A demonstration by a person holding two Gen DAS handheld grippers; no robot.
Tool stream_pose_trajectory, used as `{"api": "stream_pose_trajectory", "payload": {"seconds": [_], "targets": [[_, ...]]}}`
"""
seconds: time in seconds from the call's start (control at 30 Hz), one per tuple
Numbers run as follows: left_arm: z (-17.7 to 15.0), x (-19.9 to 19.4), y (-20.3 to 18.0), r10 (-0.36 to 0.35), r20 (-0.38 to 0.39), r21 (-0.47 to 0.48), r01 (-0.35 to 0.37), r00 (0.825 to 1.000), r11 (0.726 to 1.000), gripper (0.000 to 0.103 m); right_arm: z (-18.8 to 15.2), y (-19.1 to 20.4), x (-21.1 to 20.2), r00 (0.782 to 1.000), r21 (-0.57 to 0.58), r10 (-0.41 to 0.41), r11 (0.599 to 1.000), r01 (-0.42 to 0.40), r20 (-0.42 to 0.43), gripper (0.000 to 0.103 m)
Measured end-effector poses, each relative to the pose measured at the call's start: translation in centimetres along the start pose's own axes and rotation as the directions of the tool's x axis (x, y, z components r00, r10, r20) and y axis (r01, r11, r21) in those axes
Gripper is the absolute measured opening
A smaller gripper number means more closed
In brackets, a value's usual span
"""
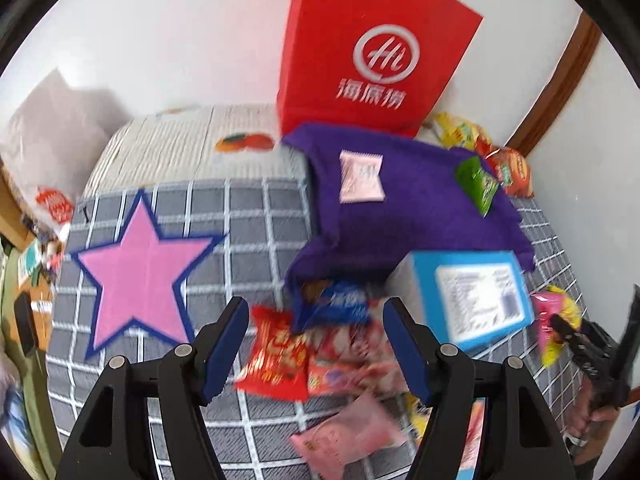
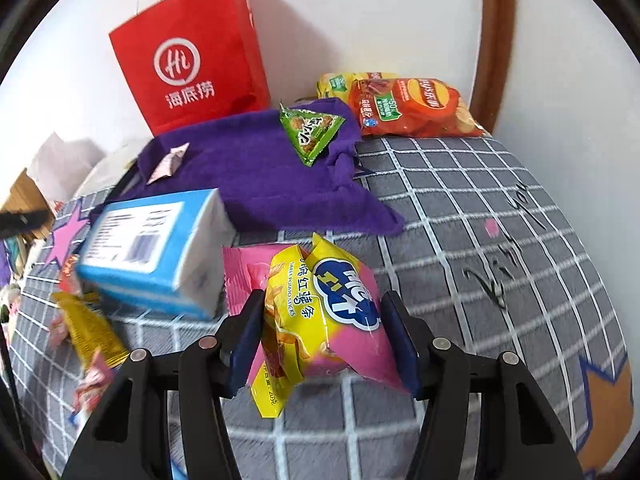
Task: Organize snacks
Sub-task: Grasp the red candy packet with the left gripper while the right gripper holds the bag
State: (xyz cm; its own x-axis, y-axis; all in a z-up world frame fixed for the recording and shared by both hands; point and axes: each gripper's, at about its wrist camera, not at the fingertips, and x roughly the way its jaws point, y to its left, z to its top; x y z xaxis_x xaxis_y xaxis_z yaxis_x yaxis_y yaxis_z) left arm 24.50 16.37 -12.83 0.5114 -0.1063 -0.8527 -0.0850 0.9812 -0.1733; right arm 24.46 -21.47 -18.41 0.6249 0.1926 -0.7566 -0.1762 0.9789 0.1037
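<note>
In the left wrist view, the left hand-held gripper [image 1: 316,344] is held apart above a red snack packet [image 1: 276,356] on the checked bed cover [image 1: 248,216]; in the right wrist view, the right hand-held gripper [image 2: 324,340] is clamped on a yellow-and-pink snack packet [image 2: 320,320], beside a blue box [image 2: 156,248].

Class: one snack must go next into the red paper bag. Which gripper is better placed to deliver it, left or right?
Right. The right gripper is shut on the sweet potato sticks packet; the left gripper is open and empty over loose packets. Red bag.

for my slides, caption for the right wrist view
Right hand-held gripper clamps a yellow-pink snack bag above the checked blanket.
</note>
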Motion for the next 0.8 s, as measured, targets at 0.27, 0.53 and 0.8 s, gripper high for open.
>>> {"api": "stream_pose_trajectory", "payload": {"seconds": [0.27,0.53,0.8], "targets": [[-3.5,3.9,1.8,0.066,-0.061,0.036,-0.064,0.996,0.997,0.068,-2.8,0.8,-3.5,0.999,0.008,-0.031,0.999,0.031,0.023,0.058],[-4.2,5.3,1.8,0.090,-0.032,0.074,-0.088,0.995,0.993,0.041,-4.4,2.1,-3.9,0.999,0.019,-0.044,0.999,0.044,0.004,0.058],[-5.0,3.1,2.6,0.066,0.006,0.074,-0.067,0.998,0.995,0.040,-4.3,3.1,-4.4,0.998,0.014,-0.058,0.998,0.058,0.013,0.058]]}}
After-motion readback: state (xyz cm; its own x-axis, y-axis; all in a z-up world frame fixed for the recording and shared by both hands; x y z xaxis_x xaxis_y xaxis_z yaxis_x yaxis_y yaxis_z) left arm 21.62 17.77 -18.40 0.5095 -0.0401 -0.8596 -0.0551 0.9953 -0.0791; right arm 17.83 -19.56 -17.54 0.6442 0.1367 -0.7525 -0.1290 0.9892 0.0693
